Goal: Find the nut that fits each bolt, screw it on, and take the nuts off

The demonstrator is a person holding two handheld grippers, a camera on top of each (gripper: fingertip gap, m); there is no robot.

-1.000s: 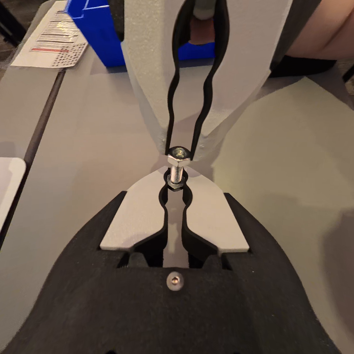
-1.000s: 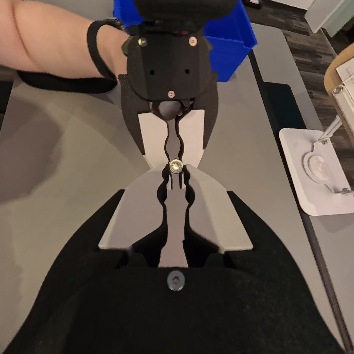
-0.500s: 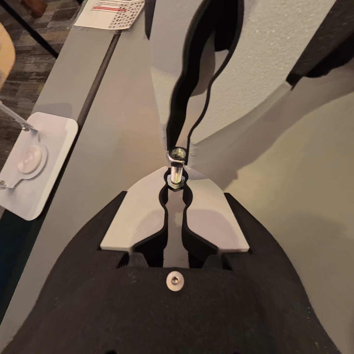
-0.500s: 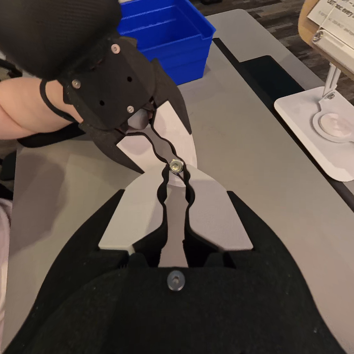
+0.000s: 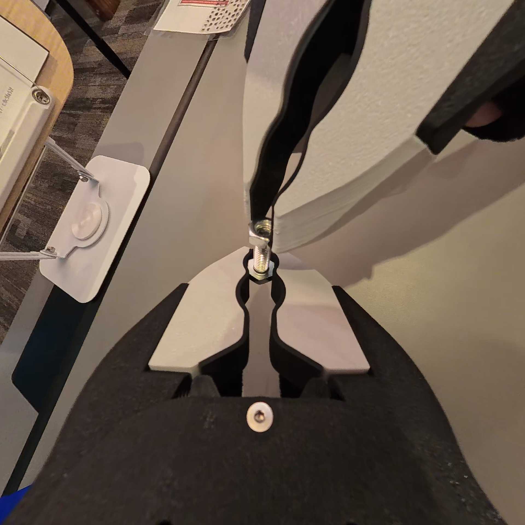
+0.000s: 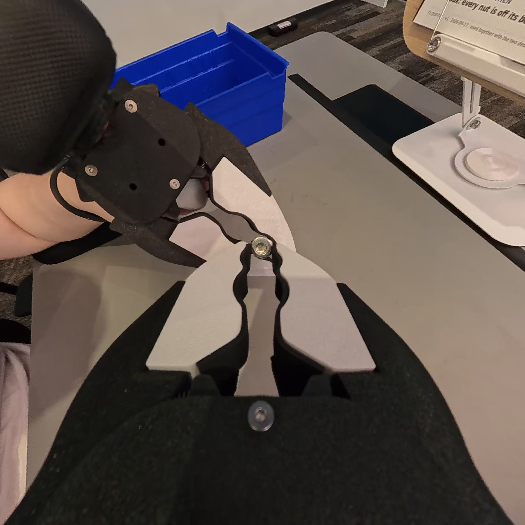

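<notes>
In the left wrist view my left gripper point(image 5: 260, 274) is shut on the head end of a silver bolt point(image 5: 260, 258). The threaded shaft points away from the camera. A silver hex nut point(image 5: 259, 230) sits on the far end of the thread. My right gripper point(image 5: 262, 221) comes in from above and is shut on that nut. In the right wrist view my right gripper point(image 6: 261, 252) grips the nut point(image 6: 261, 246), seen end on. The left gripper point(image 6: 247, 237) reaches in from the upper left and meets it tip to tip. The bolt shaft is hidden there.
A blue bin point(image 6: 216, 82) stands at the back of the grey table point(image 6: 369, 241). A white stand base point(image 6: 454, 176) lies at the table's side and also shows in the left wrist view point(image 5: 93, 227). A sleeved paper sheet point(image 5: 199, 17) lies farther off. A person's forearm point(image 6: 25, 216) holds the left gripper. There is about 5 cm between the tips of the two grippers.
The two grippers have twisted against each other around the bolt's axis, and the nut has turned with the right gripper. Both have also swung, bringing the stand base into view.
</notes>
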